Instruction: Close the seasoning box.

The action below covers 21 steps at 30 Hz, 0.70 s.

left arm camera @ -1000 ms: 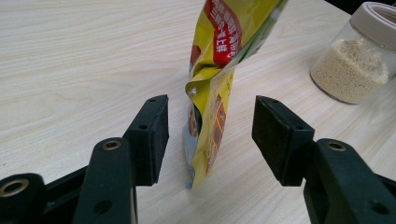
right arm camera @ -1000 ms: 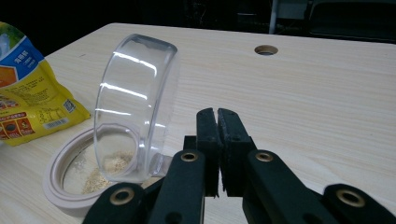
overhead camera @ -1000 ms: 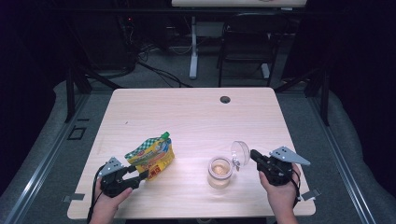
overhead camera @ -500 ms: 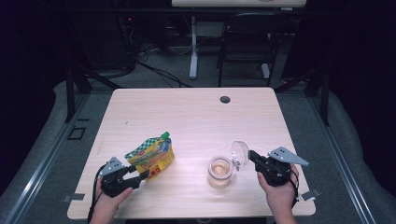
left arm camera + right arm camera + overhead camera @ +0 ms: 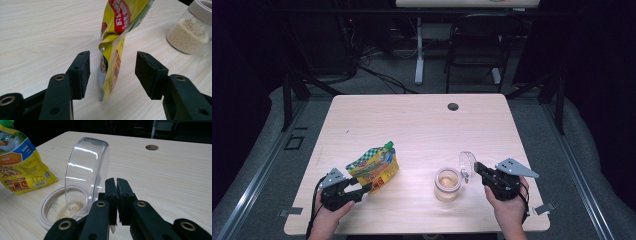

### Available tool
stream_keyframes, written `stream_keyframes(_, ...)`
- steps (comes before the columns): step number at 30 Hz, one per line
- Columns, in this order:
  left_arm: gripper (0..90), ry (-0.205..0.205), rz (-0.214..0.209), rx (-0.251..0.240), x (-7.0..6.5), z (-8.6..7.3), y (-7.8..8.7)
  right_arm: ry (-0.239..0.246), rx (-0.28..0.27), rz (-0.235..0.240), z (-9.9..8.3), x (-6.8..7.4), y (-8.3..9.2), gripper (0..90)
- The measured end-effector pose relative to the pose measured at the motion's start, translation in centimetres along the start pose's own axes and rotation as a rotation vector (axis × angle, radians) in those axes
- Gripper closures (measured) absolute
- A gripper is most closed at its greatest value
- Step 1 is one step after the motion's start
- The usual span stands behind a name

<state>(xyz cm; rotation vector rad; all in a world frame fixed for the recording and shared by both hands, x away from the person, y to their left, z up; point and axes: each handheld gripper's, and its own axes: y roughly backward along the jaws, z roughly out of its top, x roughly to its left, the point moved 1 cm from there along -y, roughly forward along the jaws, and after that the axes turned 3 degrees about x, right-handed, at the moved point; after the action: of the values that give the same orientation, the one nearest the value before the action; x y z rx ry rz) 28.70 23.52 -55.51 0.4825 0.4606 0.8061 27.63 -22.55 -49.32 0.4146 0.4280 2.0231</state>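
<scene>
A yellow and green spouted pouch point(image 5: 374, 167) stands tilted on the wooden table point(image 5: 412, 125) at the front left. My left gripper point(image 5: 364, 189) is open, and the pouch's bottom edge point(image 5: 117, 50) stands between its pads without touching either. To the right sits a glass jar point(image 5: 448, 182) holding pale grains point(image 5: 190, 32), its white rim point(image 5: 47, 207) uncovered. A clear round lid point(image 5: 467, 161) stands on edge just right of the jar. My right gripper point(image 5: 477, 169) is shut on the rim of this lid point(image 5: 85, 175), with its jaws point(image 5: 116, 182) pressed nearly together.
A round cable hole point(image 5: 453, 106) sits near the table's far edge. Bare tabletop stretches between the pouch and that edge. A dark chair point(image 5: 477, 45) and cables lie beyond the table. Both hands rest near the front edge.
</scene>
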Motion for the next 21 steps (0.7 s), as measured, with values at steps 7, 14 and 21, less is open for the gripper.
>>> stream_keyframes(7,46.0,-0.001,0.000,0.000,0.0,0.0,0.0,0.017,0.011,0.009,-0.1,0.4,-0.2,87.6)
stream_keyframes(14,46.0,-0.002,-0.002,0.001,0.0,0.0,-0.1,0.029,0.019,0.019,-0.2,0.9,-0.5,87.1)
stream_keyframes(21,46.0,-0.004,-0.003,0.000,0.0,0.0,-0.1,0.059,0.042,0.039,-0.5,1.7,-1.1,86.8)
